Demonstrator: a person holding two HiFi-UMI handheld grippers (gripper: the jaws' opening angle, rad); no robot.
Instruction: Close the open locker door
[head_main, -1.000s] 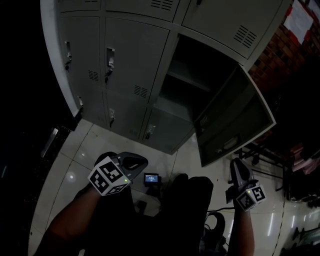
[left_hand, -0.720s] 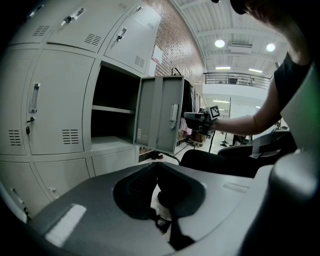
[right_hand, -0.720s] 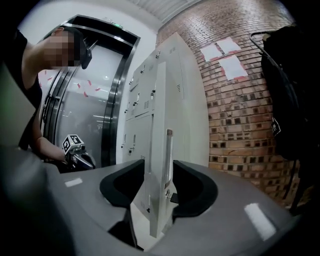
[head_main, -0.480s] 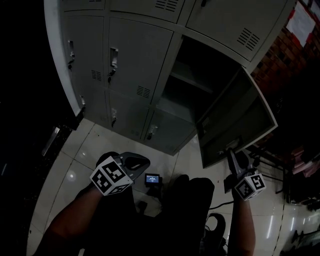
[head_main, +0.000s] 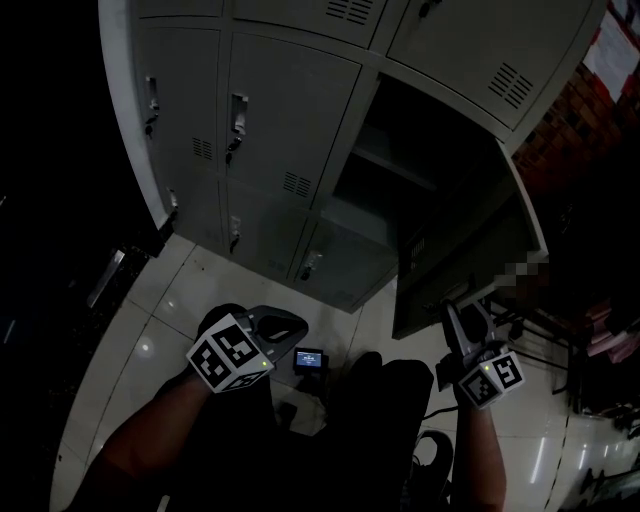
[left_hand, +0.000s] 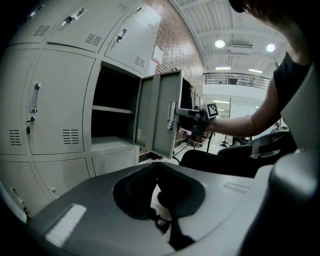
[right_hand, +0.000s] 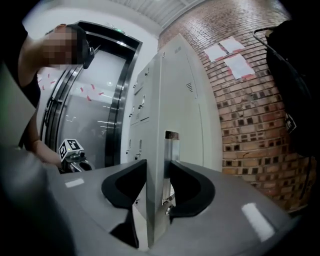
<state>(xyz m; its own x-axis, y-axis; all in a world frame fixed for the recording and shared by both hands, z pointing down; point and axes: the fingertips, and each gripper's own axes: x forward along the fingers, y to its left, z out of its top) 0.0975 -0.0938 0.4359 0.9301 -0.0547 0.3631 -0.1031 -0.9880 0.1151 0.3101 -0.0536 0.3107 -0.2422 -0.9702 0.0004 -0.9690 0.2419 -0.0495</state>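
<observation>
The grey locker door (head_main: 470, 245) stands swung out from its open compartment (head_main: 400, 170), which has one shelf inside. My right gripper (head_main: 452, 312) is at the door's free edge, near its lower corner. In the right gripper view the door edge (right_hand: 159, 110) runs between the jaws of the right gripper (right_hand: 157, 172), which are closing, with the pads against both faces. The left gripper view shows the door (left_hand: 161, 117) and the right gripper (left_hand: 192, 115) on its handle side. My left gripper (head_main: 285, 322) hangs low over the floor, shut and empty, with its joined tips (left_hand: 159, 167) aimed at the lockers.
Closed locker doors (head_main: 265, 120) fill the cabinet left of and below the opening. A small device with a lit screen (head_main: 307, 358) lies on the glossy tiled floor (head_main: 150, 320). A brick wall (head_main: 575, 110) and dark furniture (head_main: 590, 330) stand to the right of the door.
My right gripper rose from near the floor to the door's lower free edge and took it between its jaws. The door has swung partly toward the cabinet. The left gripper barely moved.
</observation>
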